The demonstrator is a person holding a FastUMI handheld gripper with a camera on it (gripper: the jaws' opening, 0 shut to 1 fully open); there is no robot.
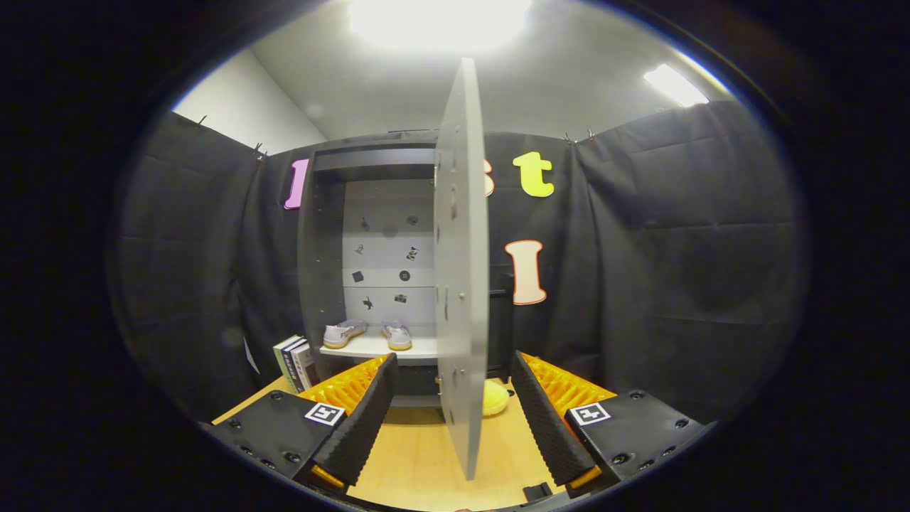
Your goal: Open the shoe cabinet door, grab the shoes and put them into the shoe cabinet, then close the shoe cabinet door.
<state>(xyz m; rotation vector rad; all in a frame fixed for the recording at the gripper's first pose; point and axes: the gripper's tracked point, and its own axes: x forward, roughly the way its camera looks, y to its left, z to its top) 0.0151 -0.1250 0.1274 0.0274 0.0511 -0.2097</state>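
- My gripper [455, 419] is spread wide and holds nothing; the door's edge stands between my fingers [362, 419], apart from both.
- The cabinet [320, 270] is a tall dark box with a pale back panel dotted with small dark marks.
- The door [461, 284] is a pale flat slab, swung open toward me and seen edge-on, its long axis upright.
- The shoes [366, 334] are a light pair with yellowish soles, side by side on a pale shelf [370, 348] inside the cabinet, beyond my left finger.
- The left shoe's long axis runs partly across the shelf; the right shoe's runs front to back. I cannot tell toes from heels.
- Books [295, 363] stand upright just left of the cabinet.
- A yellow rounded thing [495, 398] lies on the table just behind the door's foot.
- The table [419, 455] is light wood; black cloth walls the booth, with bright ceiling lights above.
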